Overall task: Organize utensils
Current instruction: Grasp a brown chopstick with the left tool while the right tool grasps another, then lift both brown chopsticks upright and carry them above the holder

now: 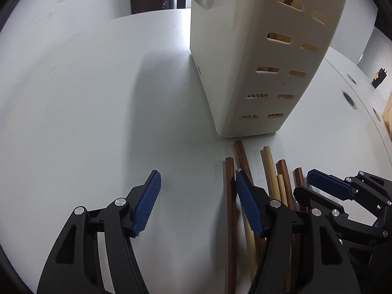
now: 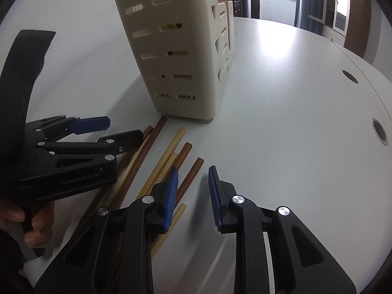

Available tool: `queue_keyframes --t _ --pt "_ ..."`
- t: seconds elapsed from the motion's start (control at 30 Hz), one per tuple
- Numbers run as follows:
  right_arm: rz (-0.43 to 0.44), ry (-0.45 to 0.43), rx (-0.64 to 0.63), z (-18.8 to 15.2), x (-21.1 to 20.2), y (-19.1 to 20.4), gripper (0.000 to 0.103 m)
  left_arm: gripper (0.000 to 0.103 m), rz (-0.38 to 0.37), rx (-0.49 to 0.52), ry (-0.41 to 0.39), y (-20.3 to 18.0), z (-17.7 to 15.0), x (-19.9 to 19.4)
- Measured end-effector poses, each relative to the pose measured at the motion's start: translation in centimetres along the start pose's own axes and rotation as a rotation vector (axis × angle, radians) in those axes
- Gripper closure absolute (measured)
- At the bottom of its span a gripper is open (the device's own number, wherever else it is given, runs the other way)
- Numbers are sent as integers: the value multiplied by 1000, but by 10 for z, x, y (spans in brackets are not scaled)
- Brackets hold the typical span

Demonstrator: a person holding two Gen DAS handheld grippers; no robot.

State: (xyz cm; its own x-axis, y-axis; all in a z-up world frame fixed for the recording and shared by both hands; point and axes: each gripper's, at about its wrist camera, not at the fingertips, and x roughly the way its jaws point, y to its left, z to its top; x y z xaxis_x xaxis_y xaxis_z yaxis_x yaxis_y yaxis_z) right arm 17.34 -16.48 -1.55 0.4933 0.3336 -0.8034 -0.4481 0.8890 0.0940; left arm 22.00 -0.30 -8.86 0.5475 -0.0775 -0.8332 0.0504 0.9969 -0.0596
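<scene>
**A:** Left wrist view first, L to R. State of left gripper (image 1: 198, 201)?

**B:** Jaws spread wide. Blue pads (image 1: 147, 203) well apart, mostly white table (image 1: 85, 98) between them. One dark chopstick (image 1: 230, 208) lying inside the gap, close to the R-side pad. Not pinched, nothing gripped.

**A:** Rest of the sticks?

**B:** Loose pile of chopsticks (image 1: 268, 169), dark brown & pale mixed, flat on the tabletop, roughly parallel. Partly hidden under the R-side finger. Far ends pointing toward the holder (image 1: 257, 73): cream, slotted, upright. Longest dark stick stopping just short of its base. Tan shapes showing thru upper slots; can't tell what exactly.

**A:** Right wrist view, same order.

**B:** Far L: hand (image 2: 36, 223) wrapped round the left gripper's handle, its fingers out over the pile. Center: same pile, fanned out below the holder's base. Then right gripper (image 2: 193, 196): jaws at a narrow gap, not pressed together, only tabletop seen between the pads. One dark stick passing behind the L-side pad, its tip just ahead of the gap. No pinch. Far R: round cable ports (image 2: 379, 131) set in the table.
</scene>
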Motion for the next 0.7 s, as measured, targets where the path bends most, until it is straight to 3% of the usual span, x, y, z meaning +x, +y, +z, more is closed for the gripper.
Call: queue_keyframes --t 0.17,0.3,0.53,0.7 --pt "-15 -14 -5 -1 1 1 87 58 23 20 -2 -2 0 -1" --pt "62 -55 70 -1 -4 -8 96 95 10 47 -5 -4 0 -4" --pt "187 -158 194 8 -27 -38 96 97 -82 -6 21 9 1 -7" --pt "373 -250 239 11 -50 -52 96 97 -140 -37 12 13 -1 -18"
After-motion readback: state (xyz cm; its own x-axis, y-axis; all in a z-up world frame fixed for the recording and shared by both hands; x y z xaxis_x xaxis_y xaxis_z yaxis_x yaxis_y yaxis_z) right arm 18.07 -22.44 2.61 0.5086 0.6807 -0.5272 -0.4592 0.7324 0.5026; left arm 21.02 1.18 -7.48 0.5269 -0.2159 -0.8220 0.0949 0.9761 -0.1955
